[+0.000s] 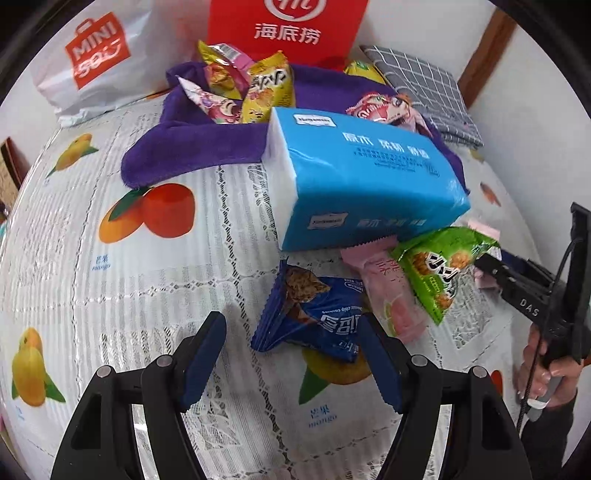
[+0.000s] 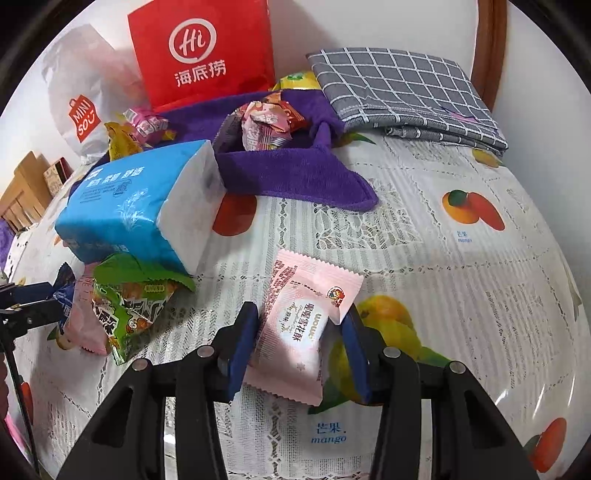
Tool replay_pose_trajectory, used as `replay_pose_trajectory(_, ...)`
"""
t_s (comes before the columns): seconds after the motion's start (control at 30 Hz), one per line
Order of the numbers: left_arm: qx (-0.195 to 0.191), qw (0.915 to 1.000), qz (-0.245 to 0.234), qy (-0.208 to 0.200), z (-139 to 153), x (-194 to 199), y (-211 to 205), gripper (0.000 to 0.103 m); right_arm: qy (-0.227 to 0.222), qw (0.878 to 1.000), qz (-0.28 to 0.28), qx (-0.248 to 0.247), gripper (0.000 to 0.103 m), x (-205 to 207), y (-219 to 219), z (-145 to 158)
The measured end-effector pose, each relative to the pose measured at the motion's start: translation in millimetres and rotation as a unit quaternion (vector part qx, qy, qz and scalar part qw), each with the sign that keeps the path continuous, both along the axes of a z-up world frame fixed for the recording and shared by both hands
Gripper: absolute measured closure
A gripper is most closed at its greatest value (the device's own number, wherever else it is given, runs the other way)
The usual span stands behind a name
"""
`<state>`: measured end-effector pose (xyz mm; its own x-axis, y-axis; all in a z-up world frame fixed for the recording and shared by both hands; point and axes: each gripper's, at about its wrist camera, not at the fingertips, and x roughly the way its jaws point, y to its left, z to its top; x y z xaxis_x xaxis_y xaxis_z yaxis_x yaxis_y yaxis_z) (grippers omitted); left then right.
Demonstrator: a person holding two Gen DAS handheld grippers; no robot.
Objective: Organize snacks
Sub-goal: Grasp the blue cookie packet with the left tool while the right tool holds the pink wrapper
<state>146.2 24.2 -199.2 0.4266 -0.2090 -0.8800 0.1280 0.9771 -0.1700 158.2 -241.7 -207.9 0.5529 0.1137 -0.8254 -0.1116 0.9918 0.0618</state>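
Jaws above mango-print tablecloth [image 2: 461, 258], white wall [image 2: 369, 22] behind.

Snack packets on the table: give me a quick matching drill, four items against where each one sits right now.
Items:
1. pink packet
2. blue cookie packet
3. tissue pack
4. green packet

Places:
A. partly on the purple towel
B. between the right tool's fingers
C. just ahead of the open left tool
D. against the tissue pack's near end

Pairs: 1-B, 2-C, 3-A, 4-D
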Motion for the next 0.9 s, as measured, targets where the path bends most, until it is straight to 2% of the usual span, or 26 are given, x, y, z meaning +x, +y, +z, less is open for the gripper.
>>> replay_pose_trajectory(0.13, 0.006, 0.9999, -0.012, -0.002, -2, 4, -6, 0.024, -0.015, 1.0, 0.005, -0.001, 0.057, -3, 0, -1)
replay_pose_trajectory(0.23, 0.031, 0.9992, -0.025, -0.011, -5, 5, -14, 0.022, -0.022, 1.0, 0.007, 0.0, 0.057, -5, -1, -2)
replay_pose_trajectory(0.33, 0.064, 0.9969, -0.035, -0.029, -8, 3, -22, 0.022, -0.025, 1.0, 0.007, -0.001, 0.057, -5, -1, -2)
replay_pose_trajectory(0.47, 0.077, 0.9952, -0.037, -0.047, -10, 2, -23, 0.024, -0.027, 1.0, 0.004, 0.006, 0.057, -5, -2, -3)
replay_pose_trajectory(0.57, 0.08, 0.9942, -0.035, -0.062, -8, -1, -21, 0.037, -0.028, 1.0, 0.002, -0.004, 0.057, -5, 1, -3)
replay_pose_trajectory(0.6, 0.08, 0.9941, -0.031, -0.066, -7, -1, -19, 0.048, -0.028, 1.0, 0.002, -0.008, 0.057, -5, 2, -3)
replay_pose_trajectory(0.63, 0.078, 0.9944, -0.024, -0.068, -6, -2, -15, 0.054, -0.028, 1.0, 0.002, -0.009, 0.056, -5, 2, -3)
replay_pose_trajectory(0.77, 0.065, 0.9956, -0.011, -0.066, -3, -4, -4, 0.059, -0.027, 1.0, 0.002, -0.007, 0.056, -5, 2, -3)
replay_pose_trajectory(0.9, 0.043, 0.997, 0.001, -0.065, 3, -11, 8, 0.062, -0.019, 1.0, -0.003, -0.006, 0.062, -5, 1, -1)
